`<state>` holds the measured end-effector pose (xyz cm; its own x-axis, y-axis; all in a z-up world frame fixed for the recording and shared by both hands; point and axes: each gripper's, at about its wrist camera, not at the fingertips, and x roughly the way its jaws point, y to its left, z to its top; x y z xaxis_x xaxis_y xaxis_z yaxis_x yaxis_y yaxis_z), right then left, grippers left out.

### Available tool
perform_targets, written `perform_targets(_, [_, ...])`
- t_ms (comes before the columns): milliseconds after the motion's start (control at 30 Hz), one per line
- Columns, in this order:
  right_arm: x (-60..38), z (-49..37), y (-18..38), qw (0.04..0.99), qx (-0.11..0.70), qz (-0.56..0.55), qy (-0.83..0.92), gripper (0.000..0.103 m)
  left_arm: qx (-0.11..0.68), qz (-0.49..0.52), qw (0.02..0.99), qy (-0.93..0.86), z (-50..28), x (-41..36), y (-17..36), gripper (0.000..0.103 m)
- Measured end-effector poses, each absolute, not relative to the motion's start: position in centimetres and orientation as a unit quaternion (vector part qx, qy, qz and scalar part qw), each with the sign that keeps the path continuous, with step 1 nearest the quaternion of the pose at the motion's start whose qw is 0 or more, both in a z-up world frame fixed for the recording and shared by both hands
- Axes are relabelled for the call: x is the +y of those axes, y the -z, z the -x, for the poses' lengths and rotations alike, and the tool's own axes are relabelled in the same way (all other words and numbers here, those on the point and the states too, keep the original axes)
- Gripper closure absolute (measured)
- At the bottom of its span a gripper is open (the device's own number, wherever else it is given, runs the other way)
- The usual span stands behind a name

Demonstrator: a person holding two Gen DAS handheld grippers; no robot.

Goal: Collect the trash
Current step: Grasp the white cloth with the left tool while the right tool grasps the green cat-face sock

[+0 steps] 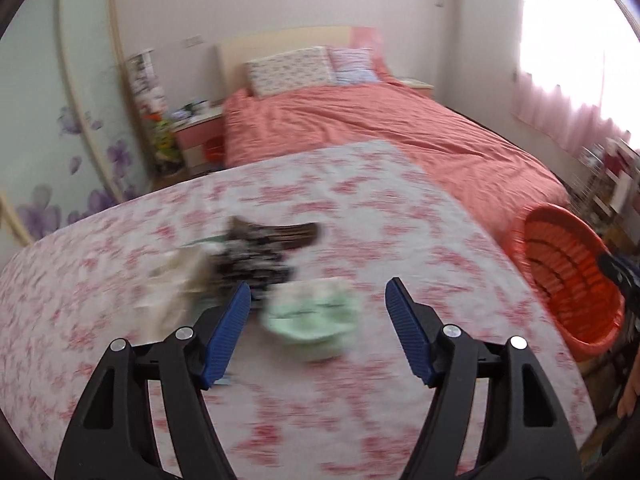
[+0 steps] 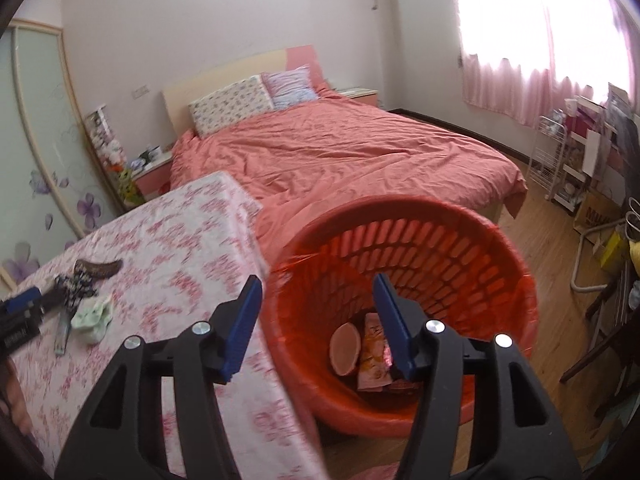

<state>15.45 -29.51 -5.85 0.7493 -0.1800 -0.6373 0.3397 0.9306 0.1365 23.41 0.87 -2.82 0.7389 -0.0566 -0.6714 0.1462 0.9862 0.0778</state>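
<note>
Hovering released above the orange basket (image 2: 400, 320), your right tongs (image 2: 316, 304) hold nothing, wrappers (image 2: 374, 354) lying inside; your left tongs (image 1: 318, 300), spread and empty, straddle the crumpled green scrap (image 1: 312, 316) lower centre on the surface (image 1: 360, 184), ready to grab it

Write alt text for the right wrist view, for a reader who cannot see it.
The right gripper, jaws open and empty, hangs over an orange basket on the wood floor that holds a few wrappers. To the left, a floral-clothed table carries a pale green wad and dark scraps; a pink bed lies behind.
</note>
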Motion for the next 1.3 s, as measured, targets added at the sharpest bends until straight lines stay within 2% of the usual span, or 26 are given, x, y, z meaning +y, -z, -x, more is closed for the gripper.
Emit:
perform_targets(200, [-23.4,-17.8,7.4,0.925,0.355,-0.099,0.089,0.046,0.363,-0.032,0.931,-0.022,-25.7,7.7,3.7,0.027])
perform_targets(500, [-16.5,-21.0,8.7,0.92,0.384,-0.067,0.04,0.046,0.403,-0.02,0.915,-0.011,-29.5,9.2,6.9,0.027])
perform_targets(567, [-15.3,-21.5,8.8,0.92,0.386,-0.065,0.03,0.046,0.402,-0.009,0.915,-0.001,-29.8,9.6,7.0,0.035])
perform_targets(633, [-14.2,-22.2,8.8,0.918,0.39,-0.064,0.02,0.046,0.404,-0.006,0.915,0.013,-30.0,9.9,7.3,0.064])
perform_targets(800, [-11.5,-24.1,9.3,0.914,0.401,-0.063,-0.006,0.046,0.396,0.011,0.918,0.024,-28.7,11.4,7.0,0.07])
perform_targets(967, [-9.0,-25.9,9.8,0.908,0.41,-0.077,-0.029,0.045,0.379,0.023,0.925,0.009,-25.7,14.1,6.1,0.07])
perform_targets(1100, [-7.2,-27.3,10.3,0.903,0.42,-0.081,-0.035,0.034,0.376,0.043,0.925,-0.014,-23.9,16.6,6.2,0.07])
perform_targets(1200, [-6.0,-28.3,10.5,0.901,0.427,-0.072,-0.031,0.032,0.383,0.054,0.922,-0.02,-23.4,17.8,6.8,0.07])
perform_targets(1267, [-5.2,-28.8,10.8,0.901,0.429,-0.054,-0.024,0.033,0.391,0.063,0.918,-0.02,-23.2,18.2,7.5,0.07])
perform_targets(1300, [-4.9,-28.8,11.0,0.9,0.432,-0.046,-0.022,0.046,0.394,0.067,0.916,-0.019,-23.1,18.3,7.8,0.07])
